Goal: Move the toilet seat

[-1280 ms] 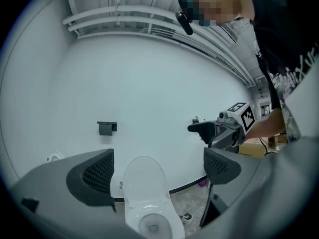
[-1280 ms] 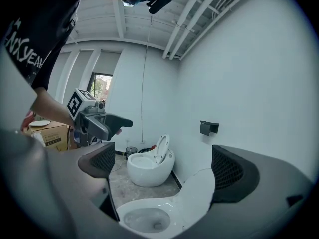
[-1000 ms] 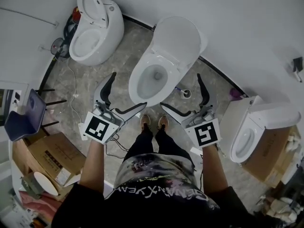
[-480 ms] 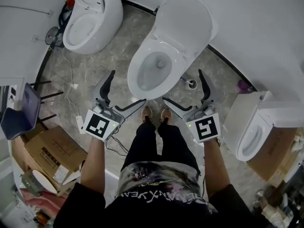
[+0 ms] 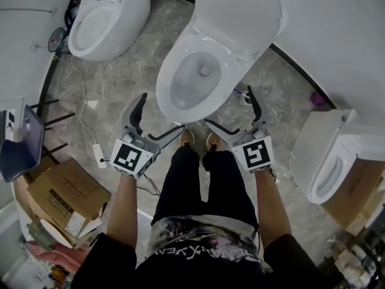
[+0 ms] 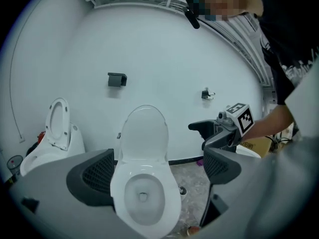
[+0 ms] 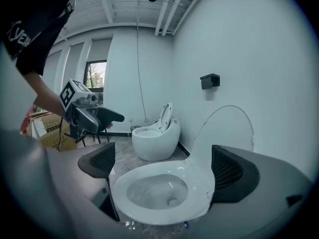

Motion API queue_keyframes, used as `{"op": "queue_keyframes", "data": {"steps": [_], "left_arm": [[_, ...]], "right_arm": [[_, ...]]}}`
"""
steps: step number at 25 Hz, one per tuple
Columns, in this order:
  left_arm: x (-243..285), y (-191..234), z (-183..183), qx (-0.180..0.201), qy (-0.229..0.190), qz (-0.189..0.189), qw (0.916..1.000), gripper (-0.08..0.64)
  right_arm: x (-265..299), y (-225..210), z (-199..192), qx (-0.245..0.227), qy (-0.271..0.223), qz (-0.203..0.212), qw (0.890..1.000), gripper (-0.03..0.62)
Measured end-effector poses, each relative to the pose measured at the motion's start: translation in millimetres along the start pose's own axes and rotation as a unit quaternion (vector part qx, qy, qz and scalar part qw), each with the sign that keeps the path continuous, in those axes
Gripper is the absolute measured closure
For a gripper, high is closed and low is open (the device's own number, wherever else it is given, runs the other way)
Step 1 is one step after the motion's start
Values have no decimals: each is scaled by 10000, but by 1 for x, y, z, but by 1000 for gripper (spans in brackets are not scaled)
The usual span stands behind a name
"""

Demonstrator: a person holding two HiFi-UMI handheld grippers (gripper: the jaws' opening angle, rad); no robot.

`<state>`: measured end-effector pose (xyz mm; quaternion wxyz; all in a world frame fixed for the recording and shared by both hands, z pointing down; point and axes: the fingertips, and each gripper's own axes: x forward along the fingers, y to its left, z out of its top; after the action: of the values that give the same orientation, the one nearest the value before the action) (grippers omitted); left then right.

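A white toilet (image 5: 195, 80) stands straight ahead, and its lid (image 5: 237, 17) is raised against the wall; I cannot tell whether the seat ring is up with it. My left gripper (image 5: 153, 122) is open at the bowl's front left, just short of the rim. At the front right, my right gripper (image 5: 236, 114) is also open. In the left gripper view the bowl (image 6: 144, 198) shows between the open left gripper's (image 6: 157, 171) fingers, with the lid (image 6: 143, 133) upright behind it. The right gripper's (image 7: 164, 168) own view frames the bowl (image 7: 157, 190) from the side. Neither gripper touches anything.
A second toilet (image 5: 105, 14) with its lid up stands at the far left, a third toilet (image 5: 337, 161) at the right. A toilet brush (image 5: 243, 95) sits by the wall. Cardboard boxes (image 5: 63, 197), a chair (image 5: 18, 143) and a floor cable (image 5: 81, 95) are at the left. My feet (image 5: 198, 140) are at the bowl's front.
I have stepped closer: the toilet now looms larger and higher in the head view. Both grippers have come nearer the bowl's front rim and stay open.
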<state>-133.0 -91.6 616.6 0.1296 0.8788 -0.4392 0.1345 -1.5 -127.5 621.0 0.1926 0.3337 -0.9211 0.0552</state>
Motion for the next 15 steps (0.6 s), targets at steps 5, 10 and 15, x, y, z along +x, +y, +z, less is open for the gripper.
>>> {"op": "queue_keyframes", "data": {"steps": [5, 10, 15], "left_arm": [[11, 26, -46, -1309, -98, 177, 9912, 20], [18, 45, -126, -2499, 81, 486, 9670, 20], [23, 47, -205, -3198, 415, 714, 9439, 20]], "right_arm": [[18, -10, -41, 1298, -17, 122, 9915, 8], [42, -17, -104, 2487, 133, 36, 9685, 8], [62, -12, -182, 3077, 582, -131, 9496, 8]]}}
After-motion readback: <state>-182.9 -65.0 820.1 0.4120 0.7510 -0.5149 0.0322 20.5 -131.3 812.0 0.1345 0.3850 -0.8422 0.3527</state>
